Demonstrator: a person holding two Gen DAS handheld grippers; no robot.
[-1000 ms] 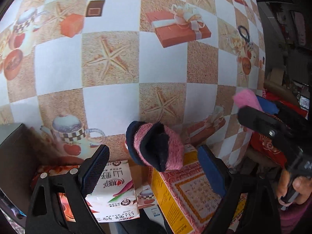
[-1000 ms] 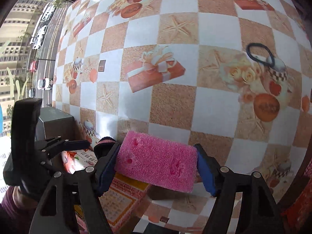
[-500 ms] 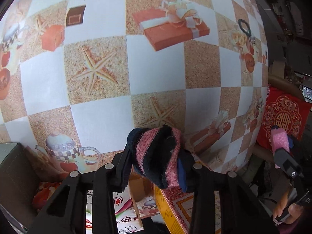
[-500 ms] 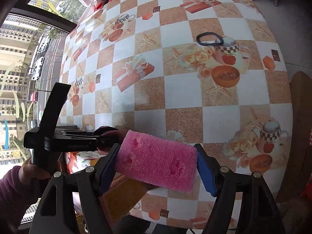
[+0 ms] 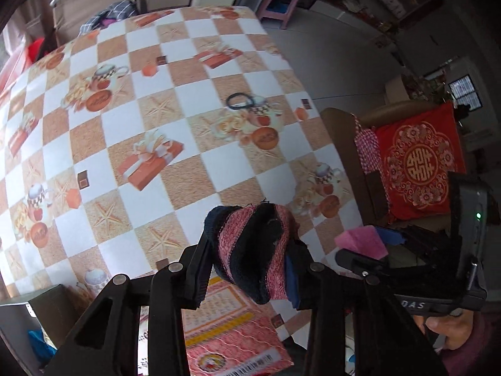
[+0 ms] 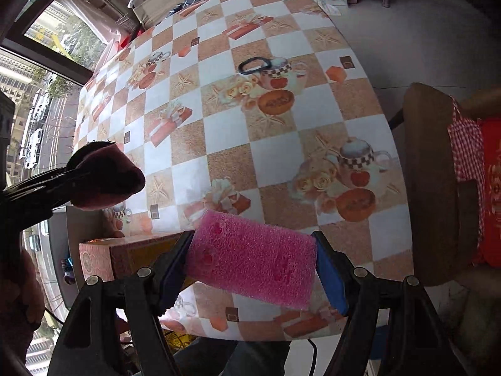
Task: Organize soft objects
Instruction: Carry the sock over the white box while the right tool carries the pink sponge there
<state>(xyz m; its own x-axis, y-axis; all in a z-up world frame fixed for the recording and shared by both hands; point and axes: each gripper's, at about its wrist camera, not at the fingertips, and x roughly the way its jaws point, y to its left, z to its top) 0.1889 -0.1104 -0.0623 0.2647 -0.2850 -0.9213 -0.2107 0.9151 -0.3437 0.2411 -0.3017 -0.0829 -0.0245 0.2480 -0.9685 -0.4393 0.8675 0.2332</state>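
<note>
Left wrist view: the left gripper (image 5: 250, 260) is clamped on a rolled sock bundle (image 5: 253, 250), pink and dark navy, held in the air above the checkered tablecloth (image 5: 188, 172). Below it at six o'clock lies a red patterned box (image 5: 231, 335). Out at three o'clock the right gripper (image 5: 372, 244) shows side-on with a pink sponge (image 5: 360, 241) in its grasp. A black hair tie (image 5: 240, 100) rests on the cloth at twelve o'clock, well apart.

Right wrist view: the right gripper (image 6: 250, 269) squeezes the pink sponge (image 6: 250, 263) between its blue pads (image 6: 332, 282), above the table's near edge. At nine o'clock the left gripper (image 6: 94, 175) carries the sock bundle (image 6: 106, 178). The box (image 6: 125, 257) sits at eight o'clock, the hair tie (image 6: 253, 64) at twelve.
</note>
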